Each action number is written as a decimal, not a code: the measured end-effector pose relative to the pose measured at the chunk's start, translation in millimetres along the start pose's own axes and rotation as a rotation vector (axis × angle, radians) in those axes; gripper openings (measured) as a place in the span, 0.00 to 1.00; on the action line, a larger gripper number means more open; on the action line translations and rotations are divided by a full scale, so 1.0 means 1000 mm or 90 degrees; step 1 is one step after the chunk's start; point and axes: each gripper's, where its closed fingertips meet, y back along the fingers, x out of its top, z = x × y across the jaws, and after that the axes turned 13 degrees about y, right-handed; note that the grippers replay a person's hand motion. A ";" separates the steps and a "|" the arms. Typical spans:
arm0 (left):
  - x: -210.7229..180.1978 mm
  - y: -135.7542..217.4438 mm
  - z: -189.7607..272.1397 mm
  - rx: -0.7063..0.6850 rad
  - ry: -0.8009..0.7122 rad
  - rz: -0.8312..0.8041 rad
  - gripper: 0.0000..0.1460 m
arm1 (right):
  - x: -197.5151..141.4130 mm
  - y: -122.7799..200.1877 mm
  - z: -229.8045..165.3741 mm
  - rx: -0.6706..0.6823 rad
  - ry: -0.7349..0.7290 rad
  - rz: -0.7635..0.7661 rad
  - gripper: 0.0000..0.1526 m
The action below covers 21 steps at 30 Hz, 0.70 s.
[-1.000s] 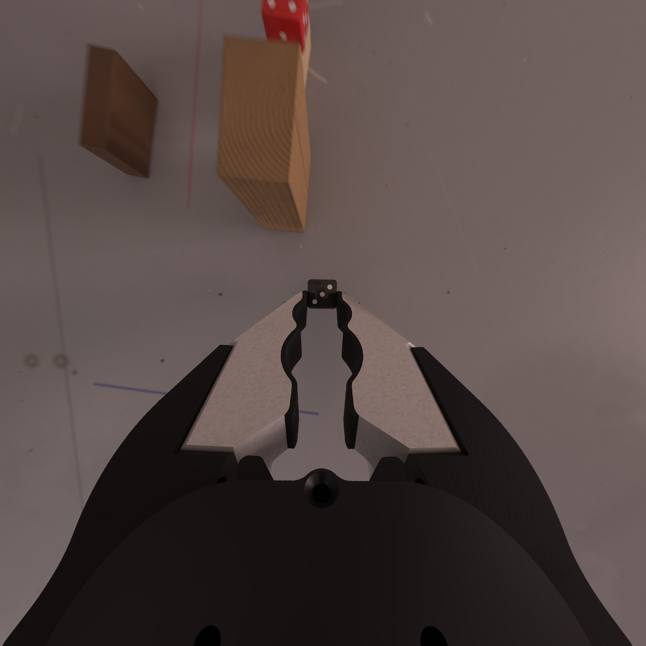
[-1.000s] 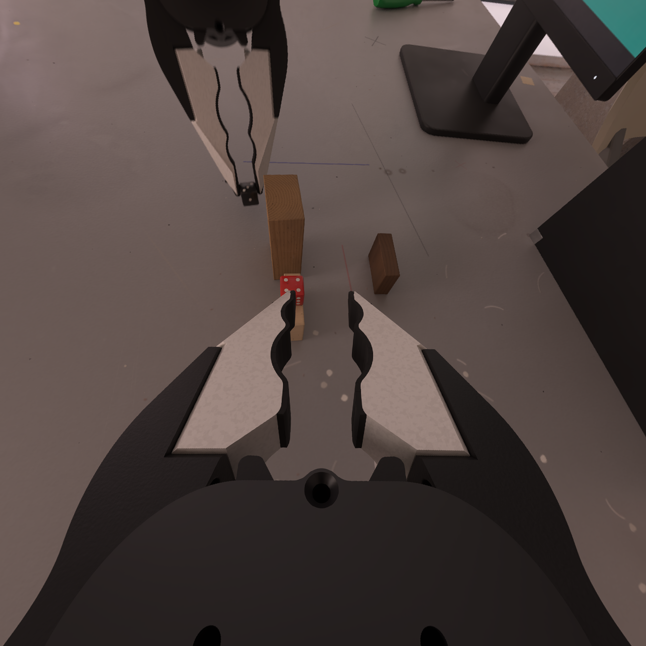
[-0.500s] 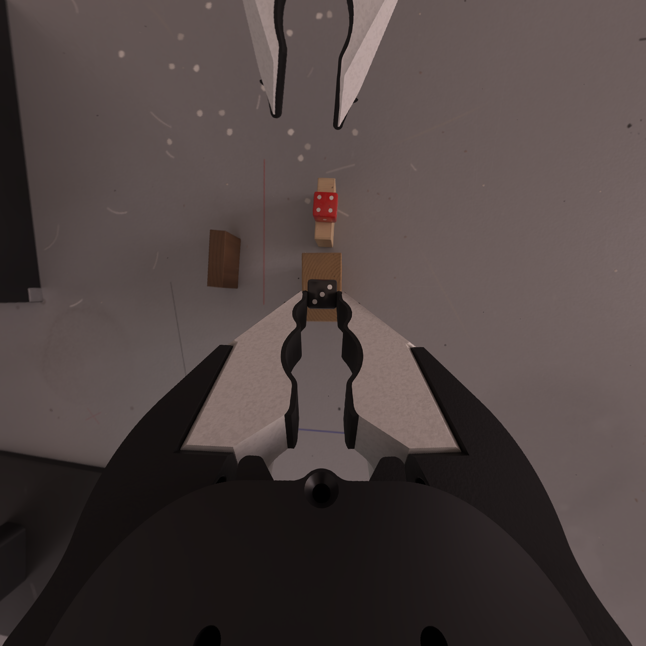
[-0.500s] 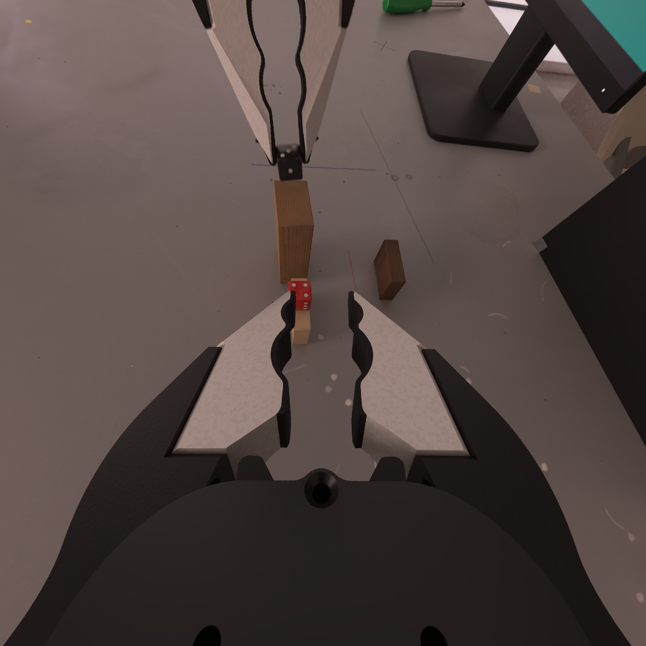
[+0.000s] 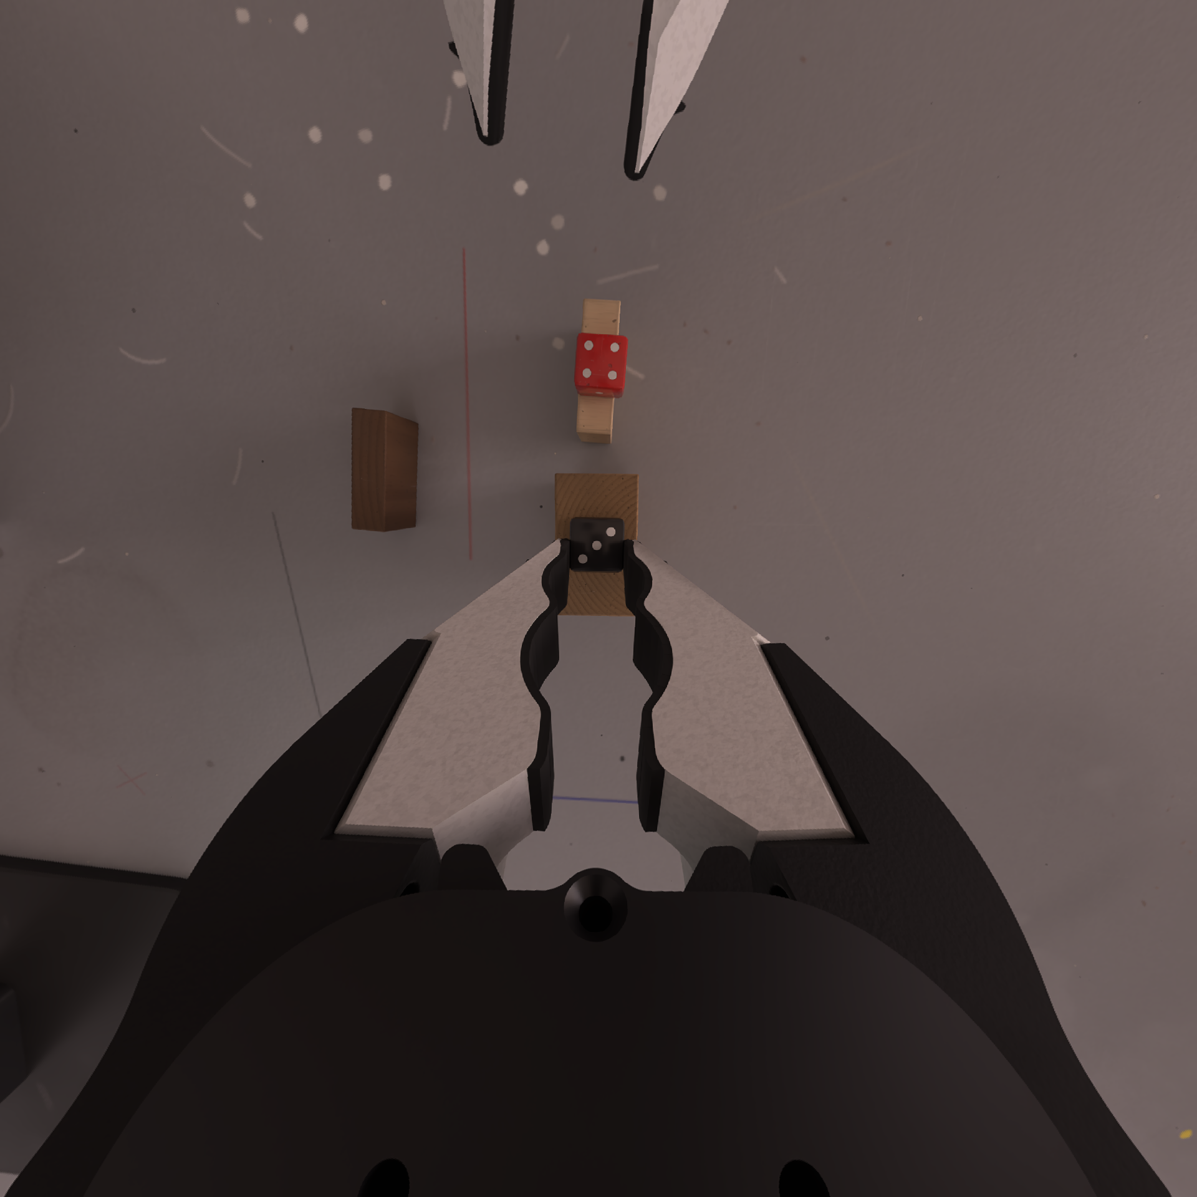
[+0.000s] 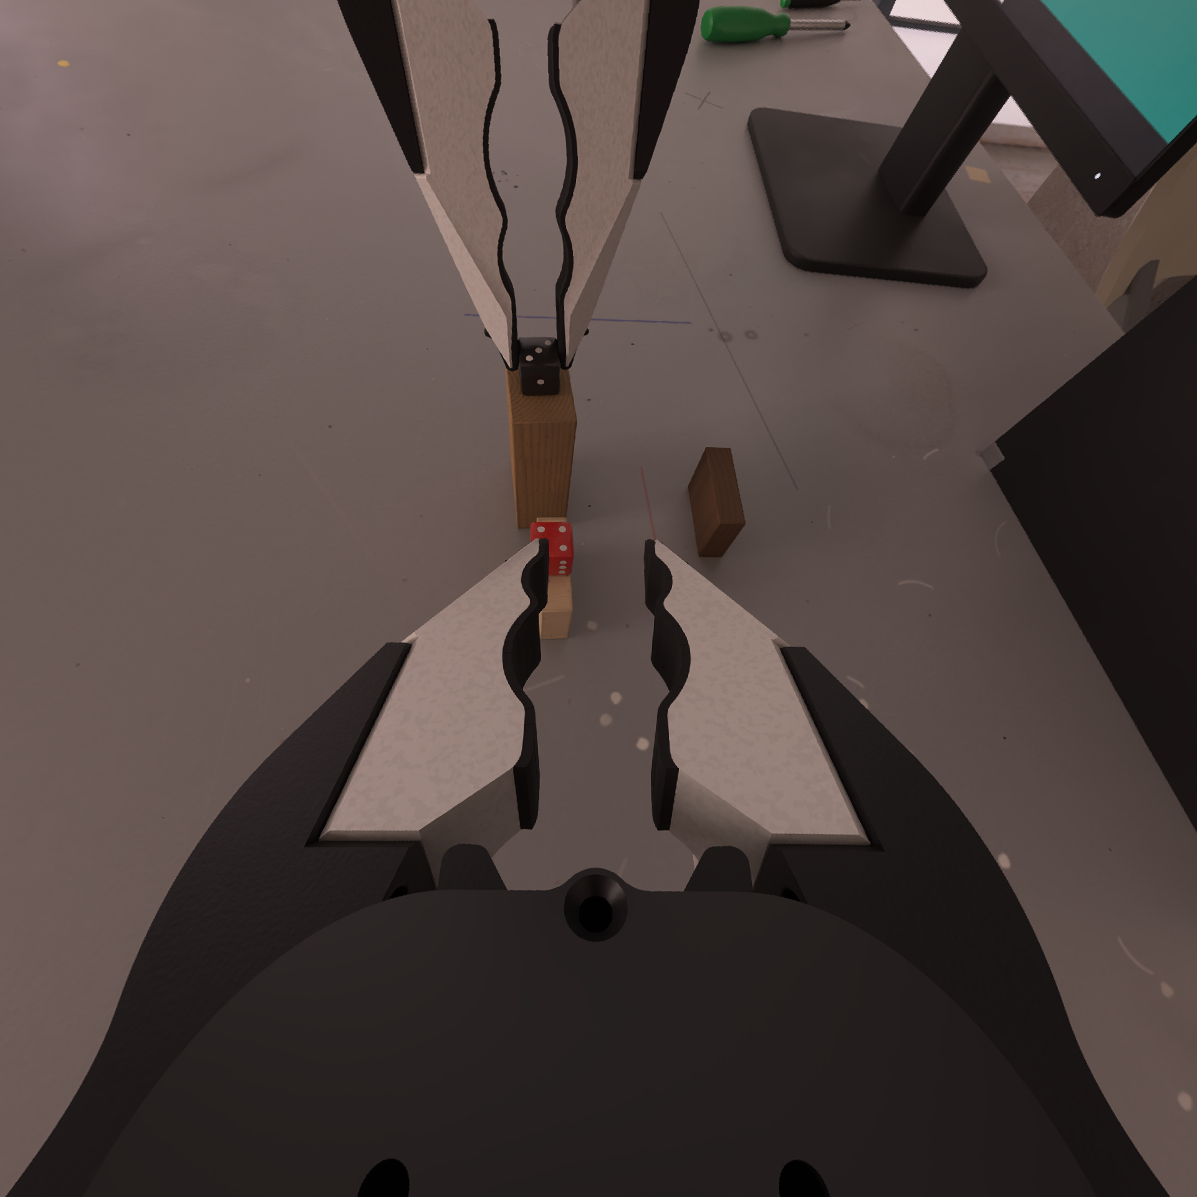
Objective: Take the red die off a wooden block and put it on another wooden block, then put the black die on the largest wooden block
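Observation:
My left gripper (image 5: 596,550) is shut on the black die (image 5: 596,545) and holds it at the top of the tall upright wooden block (image 5: 596,497). From the right wrist view the black die (image 6: 539,374) sits at the top face of that block (image 6: 541,453), between the left gripper's fingertips (image 6: 539,363). The red die (image 5: 600,364) rests on a small pale wooden block (image 5: 596,421); it also shows in the right wrist view (image 6: 552,545) on the pale block (image 6: 556,612). My right gripper (image 6: 594,550) is open and empty, just short of the red die.
A dark brown block (image 5: 382,469) stands apart on the table; it also shows in the right wrist view (image 6: 716,502). A black monitor stand (image 6: 868,201) and a green-handled screwdriver (image 6: 745,26) lie at the far right. A black box (image 6: 1114,570) fills the right edge.
My left gripper rose over the tall block with the black die and has come down to its top. My right gripper stayed open and barely moved.

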 end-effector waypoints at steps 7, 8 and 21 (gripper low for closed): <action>-0.001 -0.001 0.000 0.005 0.001 -0.014 0.11 | -0.001 0.001 0.001 -0.002 -0.002 0.001 0.19; -0.001 0.000 0.000 0.007 0.001 -0.017 0.11 | -0.001 0.000 0.000 -0.001 -0.002 0.000 0.19; 0.003 0.008 -0.001 0.007 0.001 0.019 0.26 | 0.001 0.001 0.000 -0.001 -0.001 0.004 0.19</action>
